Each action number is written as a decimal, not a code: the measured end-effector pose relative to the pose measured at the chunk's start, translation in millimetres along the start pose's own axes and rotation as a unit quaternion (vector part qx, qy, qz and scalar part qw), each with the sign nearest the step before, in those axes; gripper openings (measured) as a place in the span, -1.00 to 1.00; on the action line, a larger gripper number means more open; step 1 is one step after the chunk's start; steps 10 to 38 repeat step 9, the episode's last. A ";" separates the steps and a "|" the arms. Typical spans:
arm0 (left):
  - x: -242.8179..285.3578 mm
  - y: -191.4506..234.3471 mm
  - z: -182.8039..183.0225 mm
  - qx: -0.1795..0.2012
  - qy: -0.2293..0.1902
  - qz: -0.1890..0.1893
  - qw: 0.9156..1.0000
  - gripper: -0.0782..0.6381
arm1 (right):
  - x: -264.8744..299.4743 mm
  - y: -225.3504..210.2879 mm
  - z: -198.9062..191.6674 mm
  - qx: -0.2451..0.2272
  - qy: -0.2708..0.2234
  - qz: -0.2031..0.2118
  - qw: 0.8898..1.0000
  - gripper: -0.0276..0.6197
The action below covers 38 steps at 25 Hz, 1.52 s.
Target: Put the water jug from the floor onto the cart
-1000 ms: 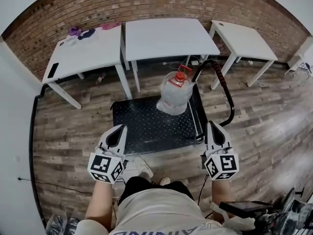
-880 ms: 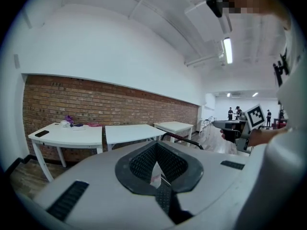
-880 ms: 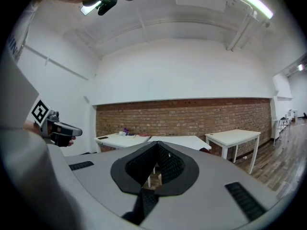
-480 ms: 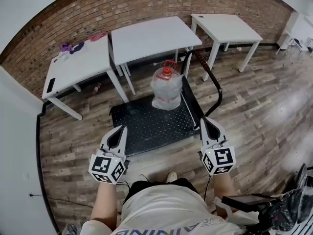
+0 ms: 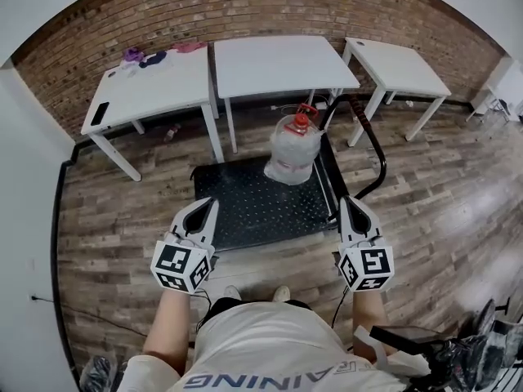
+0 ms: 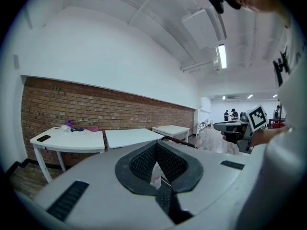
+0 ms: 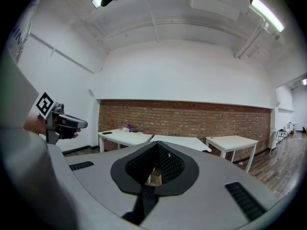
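The water jug [image 5: 294, 147] stands upright on the cart [image 5: 245, 207], ahead of the left gripper [image 5: 211, 206] and right gripper [image 5: 347, 205] (nearer the right one); both are closed tight, holding nothing.

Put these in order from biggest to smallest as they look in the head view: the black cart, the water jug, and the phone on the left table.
1. The black cart, easily the largest.
2. The water jug, standing on the cart.
3. The phone, a small dark slab on the left table; clearly smallest here.
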<state>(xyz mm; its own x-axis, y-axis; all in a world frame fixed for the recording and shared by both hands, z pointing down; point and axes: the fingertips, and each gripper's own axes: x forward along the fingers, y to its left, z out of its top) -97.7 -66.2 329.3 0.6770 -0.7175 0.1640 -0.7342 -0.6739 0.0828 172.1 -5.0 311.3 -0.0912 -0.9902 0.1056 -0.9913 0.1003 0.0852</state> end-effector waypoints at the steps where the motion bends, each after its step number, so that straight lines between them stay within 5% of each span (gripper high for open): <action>1: -1.9 1.9 -0.2 0.003 -0.001 -0.001 1.000 -0.78 | 2.4 4.7 0.8 -0.001 0.001 0.002 1.000 -0.91; 9: -16.9 31.0 -5.2 -0.002 -0.002 0.001 1.000 -0.78 | 17.1 38.3 6.0 -0.007 0.008 0.007 1.000 -0.91; 38: -16.9 31.0 -5.2 -0.002 -0.002 0.001 1.000 -0.78 | 17.1 38.3 6.0 -0.007 0.008 0.007 1.000 -0.91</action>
